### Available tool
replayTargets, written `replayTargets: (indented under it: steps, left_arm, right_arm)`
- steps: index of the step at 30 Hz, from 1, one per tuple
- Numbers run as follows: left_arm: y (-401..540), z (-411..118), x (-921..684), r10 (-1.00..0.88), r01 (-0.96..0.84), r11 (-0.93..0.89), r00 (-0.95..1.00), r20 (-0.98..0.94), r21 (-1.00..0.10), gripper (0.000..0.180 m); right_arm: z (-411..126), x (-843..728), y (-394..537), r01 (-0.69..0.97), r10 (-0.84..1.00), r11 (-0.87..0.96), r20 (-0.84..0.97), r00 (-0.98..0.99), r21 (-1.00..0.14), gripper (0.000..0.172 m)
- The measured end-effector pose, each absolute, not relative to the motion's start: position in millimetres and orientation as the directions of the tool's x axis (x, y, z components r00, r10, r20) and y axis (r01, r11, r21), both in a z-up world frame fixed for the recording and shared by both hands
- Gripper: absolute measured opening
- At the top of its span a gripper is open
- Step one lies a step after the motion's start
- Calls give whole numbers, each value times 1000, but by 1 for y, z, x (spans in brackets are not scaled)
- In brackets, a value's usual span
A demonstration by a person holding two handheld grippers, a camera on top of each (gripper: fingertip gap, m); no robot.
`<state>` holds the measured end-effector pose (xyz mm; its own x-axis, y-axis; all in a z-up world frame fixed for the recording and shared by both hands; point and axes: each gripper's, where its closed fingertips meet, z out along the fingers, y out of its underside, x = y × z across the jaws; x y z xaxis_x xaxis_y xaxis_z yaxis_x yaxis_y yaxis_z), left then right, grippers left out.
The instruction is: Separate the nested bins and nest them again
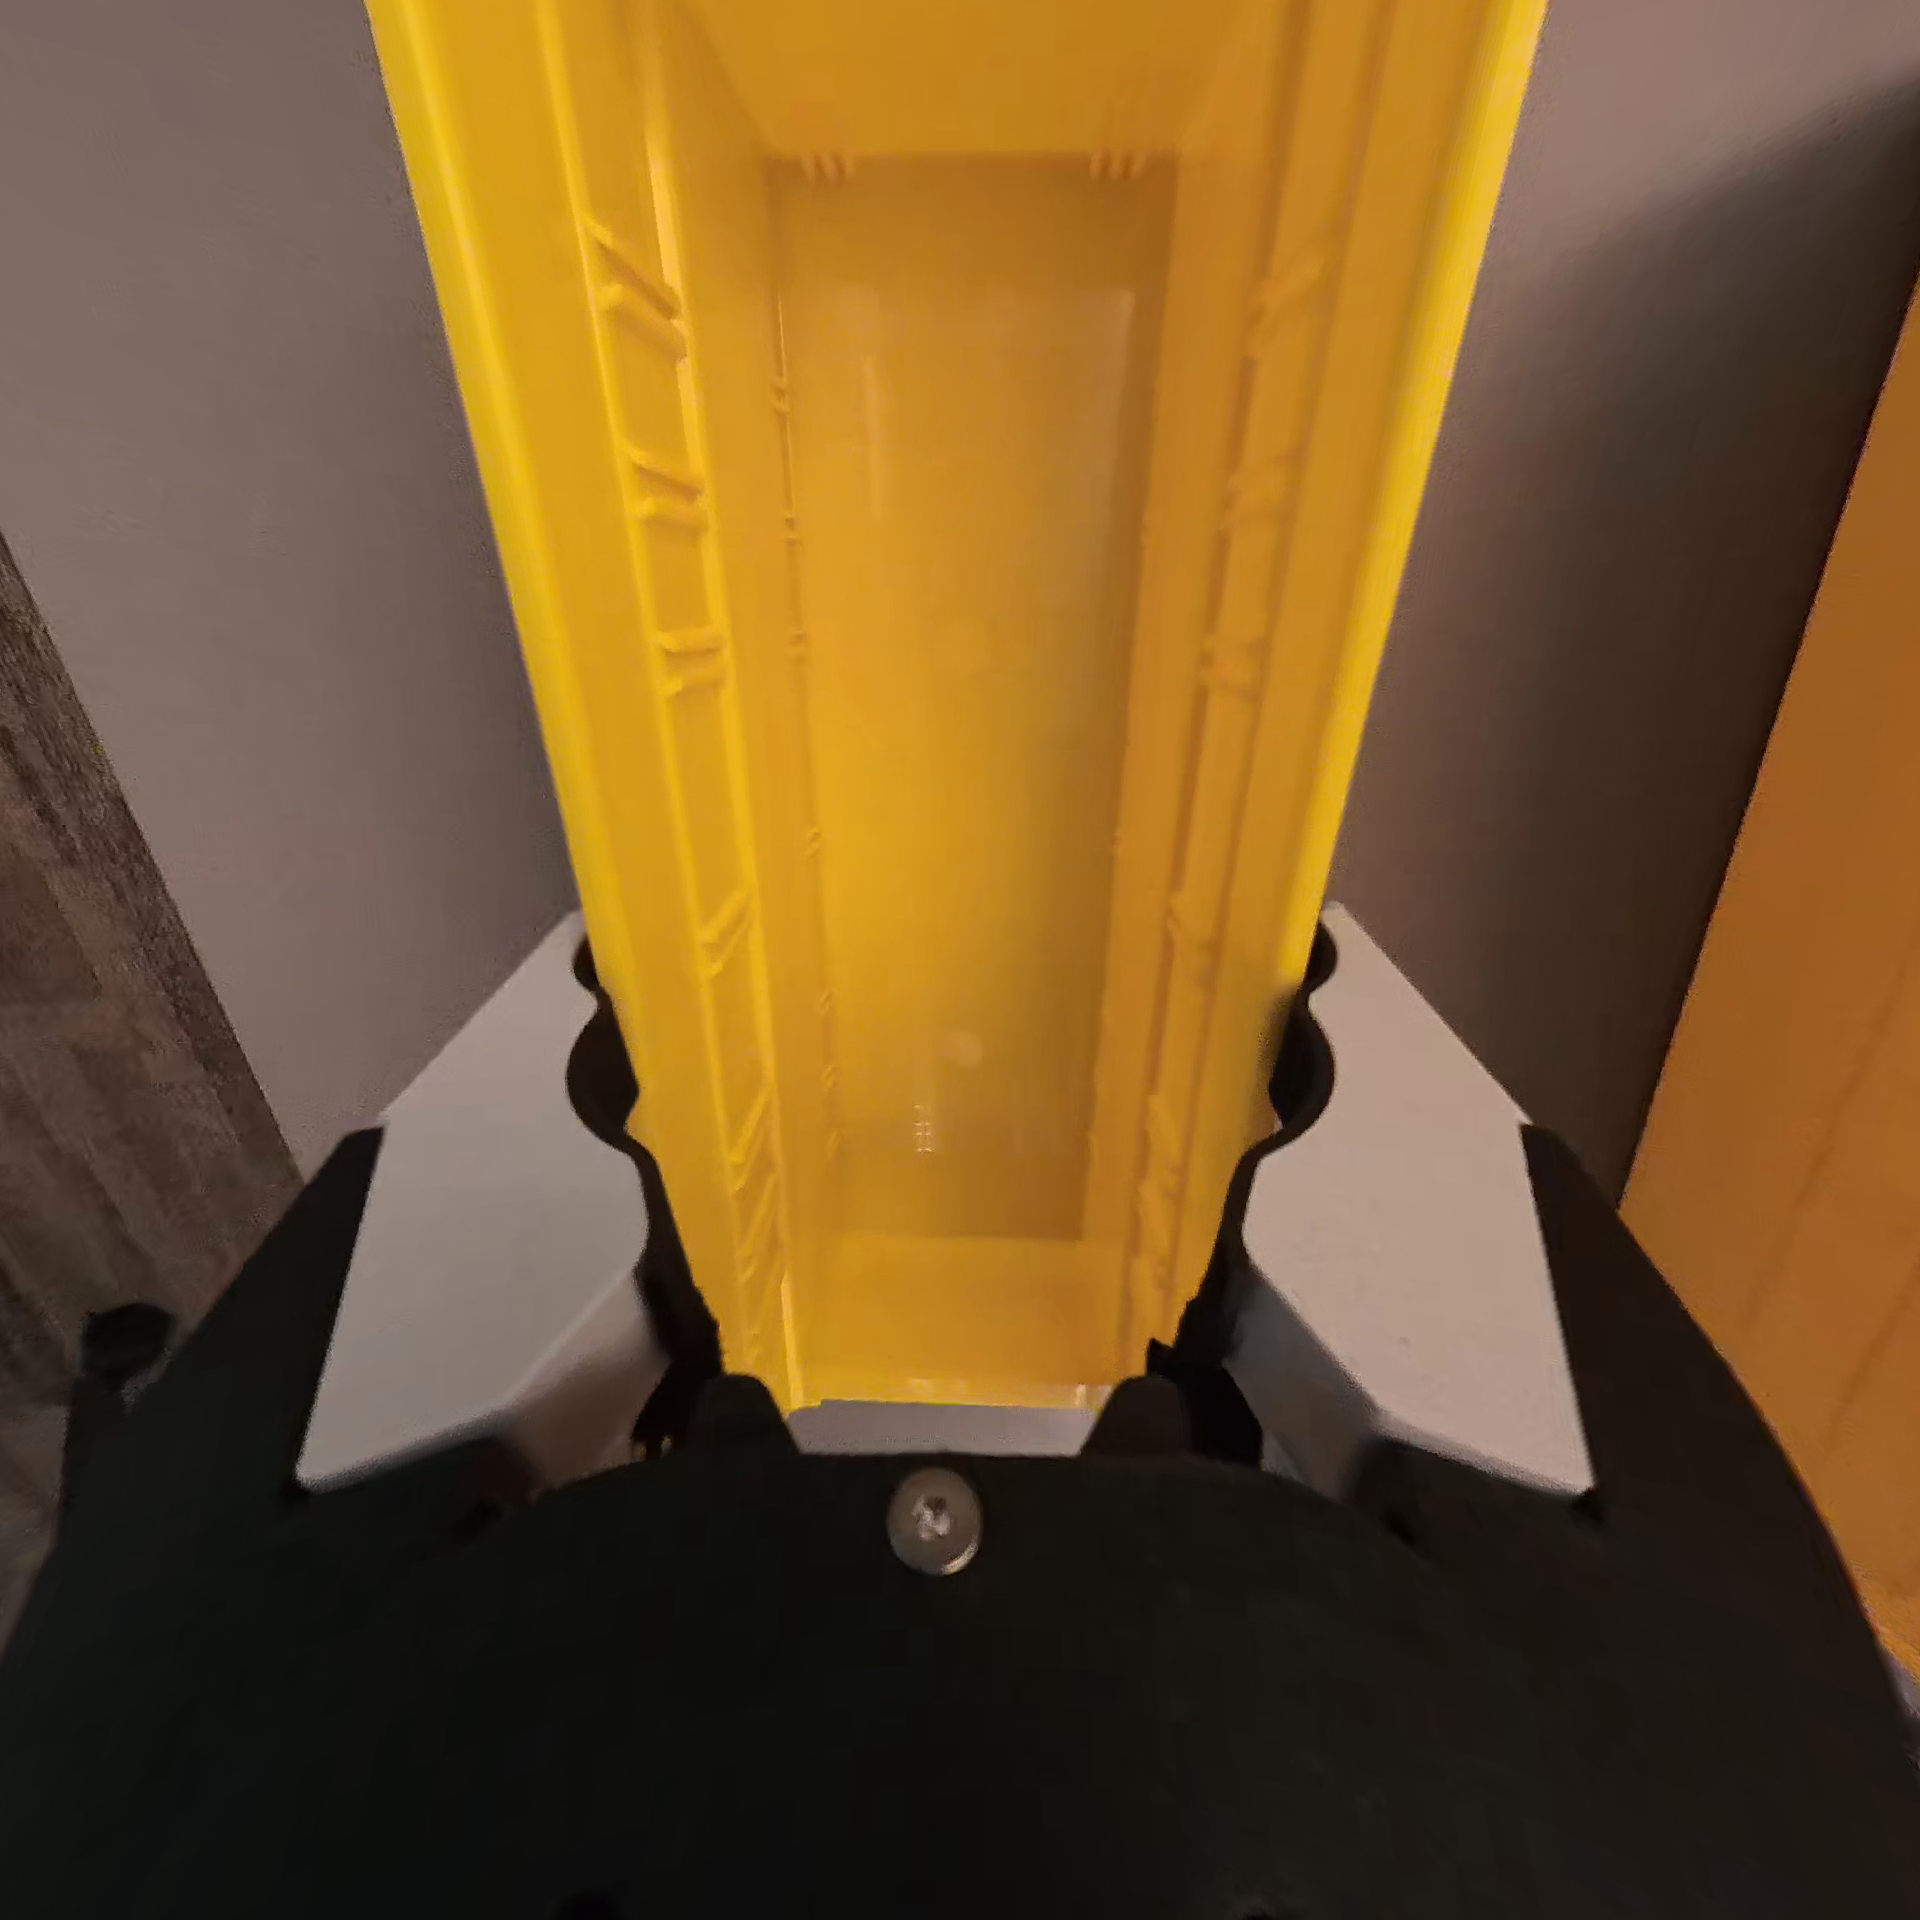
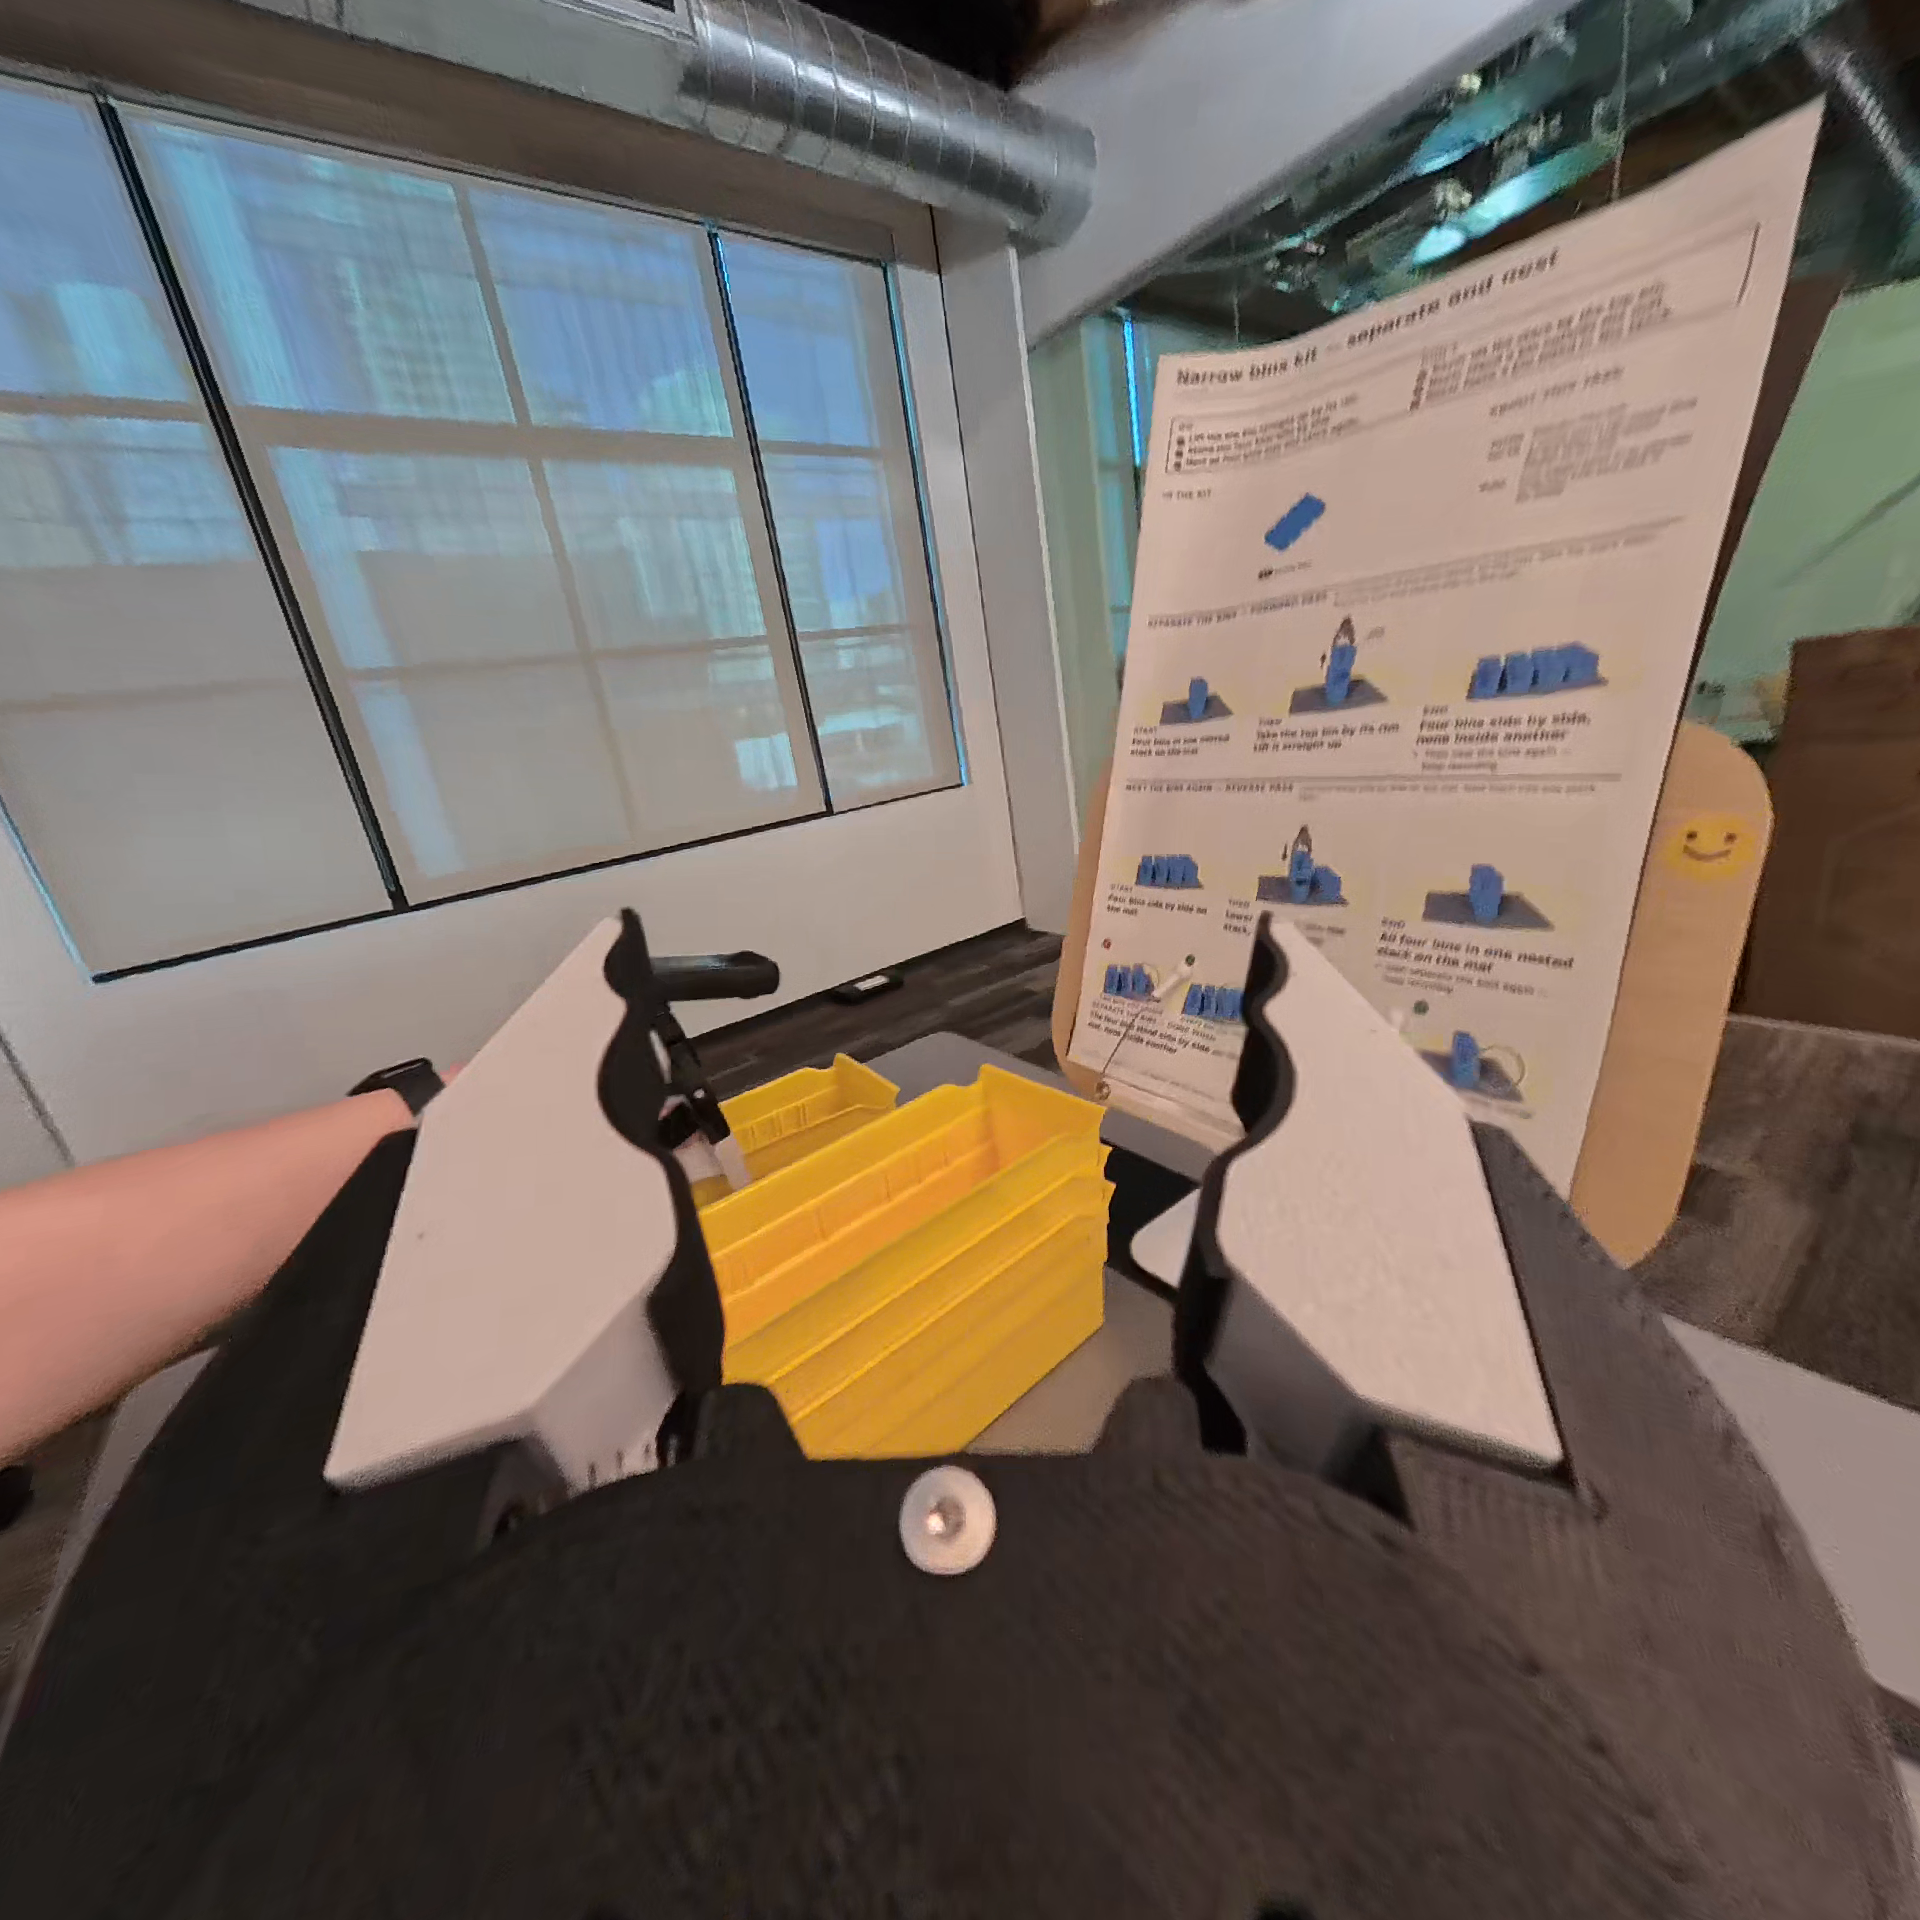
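In the left wrist view a yellow bin (image 1: pixel 966 675) runs lengthwise between my left gripper's (image 1: pixel 951 966) fingers, its open inside facing me. Both black pads (image 1: pixel 603 1049) lie against its long sides near the close end, so the gripper is shut on it. In the right wrist view this bin (image 2: pixel 821 1107) stands on the far side of a stack of nested yellow bins (image 2: pixel 914 1247), with the left gripper's finger (image 2: pixel 707 1127) at its near side. My right gripper (image 2: pixel 940 945) is open and empty, above and in front of the stack, touching nothing.
The bins stand on a grey mat (image 2: pixel 956 1049). A printed instruction sheet on a wooden board (image 2: pixel 1403 675) stands upright behind them on the right. A person's forearm (image 2: pixel 156 1247) reaches in from the left. Large windows (image 2: pixel 468 520) lie beyond. Dark floor (image 1: pixel 83 935) shows at the left.
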<state>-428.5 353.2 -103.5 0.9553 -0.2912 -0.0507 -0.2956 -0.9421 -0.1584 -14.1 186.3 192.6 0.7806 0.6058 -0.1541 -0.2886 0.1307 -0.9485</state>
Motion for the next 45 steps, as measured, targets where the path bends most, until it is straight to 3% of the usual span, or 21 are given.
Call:
replayTargets:
  steps: [4,13,21,27,32,45]
  left_arm:
    - [348,-102,-427,-226,-231,-964,973,-51,-130,117]
    - [326,-81,-427,-158,-165,-980,985,-67,-108,111]
    - [306,26,-411,-98,-112,-978,991,-86,-175,114]
    - [278,90,-314,-196,-174,-961,977,84,-213,117]
    - [272,82,-238,-239,-199,-960,949,204,-198,116]
    - [298,22,-214,-201,-192,-970,978,46,-149,115]
  right_arm:
    - [187,-14,189,-339,640,58,-226,734,-939,113]
    - [205,13,173,-430,631,107,-273,726,-896,108]
    - [197,23,178,-485,639,34,-354,683,-874,107]
    - [196,43,179,-529,622,35,-396,676,-848,106]
    - [197,60,174,-569,620,33,-430,656,-821,104]
    - [204,76,155,-584,653,36,-424,628,-811,101]
